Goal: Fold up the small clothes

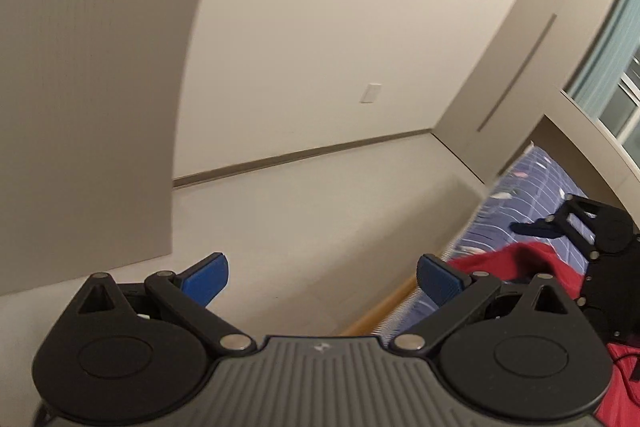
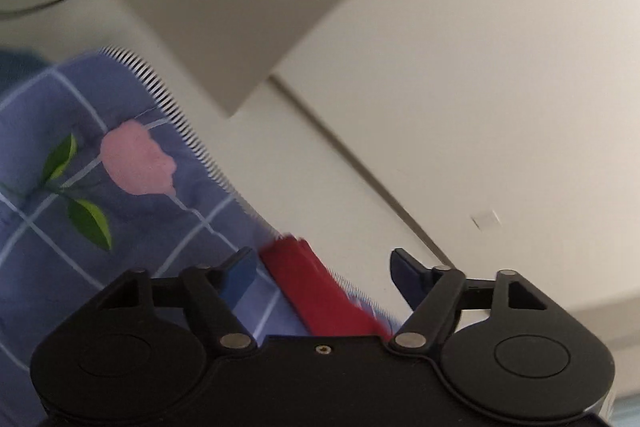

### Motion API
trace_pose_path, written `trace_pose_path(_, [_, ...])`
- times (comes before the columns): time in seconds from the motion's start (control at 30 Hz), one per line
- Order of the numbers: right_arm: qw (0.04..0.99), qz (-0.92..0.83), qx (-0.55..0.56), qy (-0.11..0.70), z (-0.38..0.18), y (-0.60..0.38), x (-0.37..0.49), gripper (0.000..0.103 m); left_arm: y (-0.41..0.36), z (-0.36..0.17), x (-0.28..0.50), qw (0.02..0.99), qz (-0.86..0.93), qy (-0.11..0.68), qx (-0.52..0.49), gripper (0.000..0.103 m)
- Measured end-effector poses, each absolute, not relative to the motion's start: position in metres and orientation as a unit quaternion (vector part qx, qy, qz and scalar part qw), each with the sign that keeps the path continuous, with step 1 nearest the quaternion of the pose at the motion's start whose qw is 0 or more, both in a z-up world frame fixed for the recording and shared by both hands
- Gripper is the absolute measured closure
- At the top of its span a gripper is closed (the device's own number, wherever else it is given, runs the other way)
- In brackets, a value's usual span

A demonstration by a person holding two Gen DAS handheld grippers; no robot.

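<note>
Blue checked floral bedsheet [image 2: 60, 227] fills the left of the right wrist view; red cloth garment [image 2: 316, 287] lies low-centre between my right gripper [image 2: 324, 277] jaws, apart, gripping nothing. Left gripper [image 1: 322, 279] jaws wide, empty. Should grab a hem corner, w/ both pads square.

Cream walls [image 1: 320, 27] meet a pale floor [image 1: 320, 219] at a brown baseboard [image 1: 300, 157]. A bed [image 1: 532, 195] has a blue flowered sheet. A window [image 1: 624, 99] is on the right
</note>
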State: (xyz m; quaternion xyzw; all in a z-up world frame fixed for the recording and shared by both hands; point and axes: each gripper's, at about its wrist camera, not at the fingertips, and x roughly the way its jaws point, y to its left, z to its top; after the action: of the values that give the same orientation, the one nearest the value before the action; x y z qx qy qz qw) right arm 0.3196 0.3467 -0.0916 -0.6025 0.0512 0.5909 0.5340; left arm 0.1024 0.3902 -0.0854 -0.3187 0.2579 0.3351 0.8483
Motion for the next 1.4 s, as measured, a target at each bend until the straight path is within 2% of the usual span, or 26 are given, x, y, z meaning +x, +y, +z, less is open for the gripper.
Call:
trace_pose_path(0.2, [0.467,0.602,-0.637,0.119,-0.095,0.383,0.328,0.037,0.399,-0.093,0.1,0.844,0.336,0.254,-0.332,0.001])
trace_pose_path(0.27, [0.455,0.599,-0.644,0.143,-0.099,0.39,0.328,0.05,0.399,-0.094,0.099,0.846,0.329,0.251,-0.336,0.001])
trace_pose_path(0.33, [0.452,0.588,-0.65,0.162,-0.105,0.4,0.332,0.075,0.396,-0.094,0.102,0.85,0.317,0.25,-0.338,0.001])
trace_pose_path(0.4, [0.47,0.585,-0.633,0.192,-0.101,0.407,0.34,0.089,0.393,-0.095,0.105,0.855,0.307,0.248,-0.338,0.001])
trace_pose_path(0.5, [0.527,0.579,-0.583,0.219,-0.081,0.409,0.361,0.091,0.385,-0.096,0.115,0.863,0.287,0.249,-0.334,0.001])
trace_pose_path(0.7, [0.664,0.548,-0.422,0.283,-0.006,0.399,0.436,0.091,0.361,-0.09,0.168,0.89,0.227,0.255,-0.301,0.001])
trace_pose_path(0.97, [0.739,0.515,-0.269,0.342,0.079,0.372,0.491,0.092,0.325,-0.081,0.268,0.924,0.117,0.241,-0.273,0.001])
trace_pose_path(1.17, [0.775,0.502,-0.179,0.341,0.133,0.339,0.514,0.092,0.308,-0.086,0.314,0.928,0.095,0.24,-0.267,0.001])
trace_pose_path(1.4, [0.811,0.484,-0.126,0.305,0.162,0.292,0.523,0.092,0.281,-0.09,0.352,0.934,0.04,0.23,-0.269,0.001])
